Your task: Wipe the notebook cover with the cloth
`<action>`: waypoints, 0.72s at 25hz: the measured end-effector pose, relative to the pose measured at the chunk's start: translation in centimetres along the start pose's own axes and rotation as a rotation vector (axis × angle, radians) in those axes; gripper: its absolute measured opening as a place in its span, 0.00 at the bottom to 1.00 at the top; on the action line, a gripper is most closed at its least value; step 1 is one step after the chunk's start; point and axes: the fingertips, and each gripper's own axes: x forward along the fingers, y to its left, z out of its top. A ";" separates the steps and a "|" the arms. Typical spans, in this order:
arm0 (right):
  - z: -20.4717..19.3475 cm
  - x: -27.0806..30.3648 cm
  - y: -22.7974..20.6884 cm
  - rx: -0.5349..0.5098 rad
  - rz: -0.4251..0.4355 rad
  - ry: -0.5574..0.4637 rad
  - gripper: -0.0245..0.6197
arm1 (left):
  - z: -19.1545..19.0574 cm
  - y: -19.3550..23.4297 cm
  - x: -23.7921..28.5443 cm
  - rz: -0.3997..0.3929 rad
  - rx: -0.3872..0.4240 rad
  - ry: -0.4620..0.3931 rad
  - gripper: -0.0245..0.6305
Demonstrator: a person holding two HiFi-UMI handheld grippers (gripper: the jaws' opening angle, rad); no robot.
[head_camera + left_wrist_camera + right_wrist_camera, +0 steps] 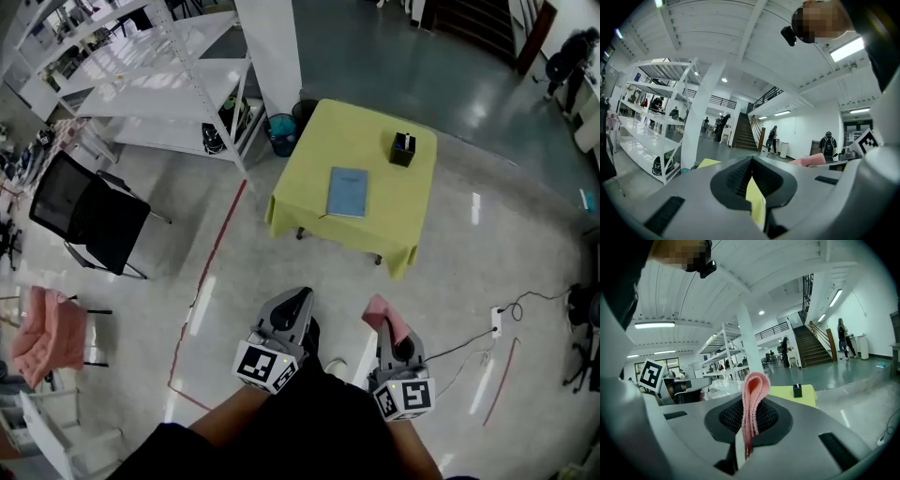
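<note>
The blue notebook (347,192) lies flat near the middle of a table covered in a yellow cloth (309,187), well ahead of both grippers. Close to my body, my right gripper (382,316) is shut on a folded pink cloth (386,317). In the right gripper view the pink cloth (752,401) sticks up from between the jaws of that gripper (750,405), with the table (787,392) far behind. My left gripper (298,300) is shut and holds nothing; in its own view its jaws (751,163) meet at the tips.
A small black box (403,148) stands on the table's far right corner. White shelving (159,75), a pillar (272,47) and a blue bin (281,131) are at the back left. A black chair (89,211) and a pink-draped chair (47,337) stand left; a power strip (497,322) lies right.
</note>
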 end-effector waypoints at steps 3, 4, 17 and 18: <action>2.0 5.3 -0.2 -0.004 -0.020 0.024 0.10 | 1.3 5.0 2.8 0.000 -0.023 -0.004 0.05; 2.9 7.2 -0.2 -0.005 -0.023 0.029 0.10 | 2.1 6.6 3.6 -0.003 -0.035 -0.013 0.04; 8.0 24.4 0.1 -0.038 -0.053 0.058 0.10 | 6.5 21.0 12.6 -0.038 -0.069 -0.005 0.04; 8.0 25.3 0.1 -0.039 -0.056 0.064 0.09 | 6.3 21.5 12.9 -0.051 -0.073 0.001 0.04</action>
